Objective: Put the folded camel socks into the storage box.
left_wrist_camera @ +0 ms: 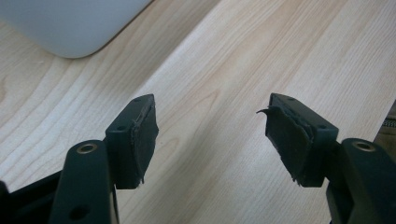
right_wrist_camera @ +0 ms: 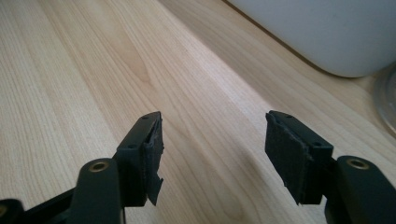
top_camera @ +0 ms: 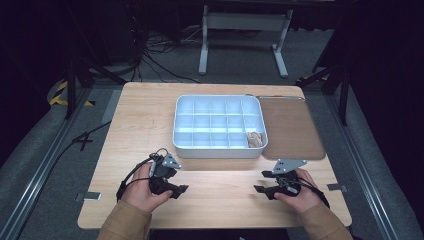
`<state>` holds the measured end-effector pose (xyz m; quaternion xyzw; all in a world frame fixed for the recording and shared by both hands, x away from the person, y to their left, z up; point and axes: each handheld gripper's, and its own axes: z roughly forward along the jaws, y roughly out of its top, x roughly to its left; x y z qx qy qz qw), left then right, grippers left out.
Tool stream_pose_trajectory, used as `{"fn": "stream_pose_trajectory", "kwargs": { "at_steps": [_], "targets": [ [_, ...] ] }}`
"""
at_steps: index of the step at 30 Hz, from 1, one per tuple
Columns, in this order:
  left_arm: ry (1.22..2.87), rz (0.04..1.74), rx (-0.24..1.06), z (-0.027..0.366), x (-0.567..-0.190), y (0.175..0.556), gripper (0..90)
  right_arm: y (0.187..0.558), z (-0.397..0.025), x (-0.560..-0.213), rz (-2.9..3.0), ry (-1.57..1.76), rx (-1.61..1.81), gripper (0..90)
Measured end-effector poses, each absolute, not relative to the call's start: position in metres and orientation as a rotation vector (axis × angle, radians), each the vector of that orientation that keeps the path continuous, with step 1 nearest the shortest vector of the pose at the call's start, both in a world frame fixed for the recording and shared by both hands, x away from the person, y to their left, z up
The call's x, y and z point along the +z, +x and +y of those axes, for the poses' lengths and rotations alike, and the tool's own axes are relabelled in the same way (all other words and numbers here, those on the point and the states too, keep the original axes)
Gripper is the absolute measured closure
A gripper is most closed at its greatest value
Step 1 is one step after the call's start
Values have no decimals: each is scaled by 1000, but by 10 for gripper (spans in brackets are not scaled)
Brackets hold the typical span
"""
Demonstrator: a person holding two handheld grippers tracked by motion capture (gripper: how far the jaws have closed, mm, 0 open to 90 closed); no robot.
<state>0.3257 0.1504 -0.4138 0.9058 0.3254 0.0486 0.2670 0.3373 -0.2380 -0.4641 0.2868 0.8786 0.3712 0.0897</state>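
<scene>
Hand-held grippers, left (top_camera: 181, 189) and right (top_camera: 259, 189), held wide open and empty, just short of the compartment tray (top_camera: 218, 149) on the bench (top_camera: 220, 200), apparently staged for a start.

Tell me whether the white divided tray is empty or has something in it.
Not empty. The white tray holds one small tan object in its near right corner compartment; the other compartments look bare. What the object is cannot be told.
</scene>
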Motion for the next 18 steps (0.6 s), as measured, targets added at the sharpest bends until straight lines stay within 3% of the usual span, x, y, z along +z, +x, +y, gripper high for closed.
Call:
{"fn": "stream_pose_trajectory", "kwargs": {
  "at_steps": [11, 18],
  "targets": [
    [2465, 880, 114, 150, -416, 325, 342, 329, -228, -480, 2599, 787, 1093, 324],
    [2462, 959, 170, 159, -422, 329, 308, 329, -228, -479, 2608, 772, 1088, 324]
  ]
}}
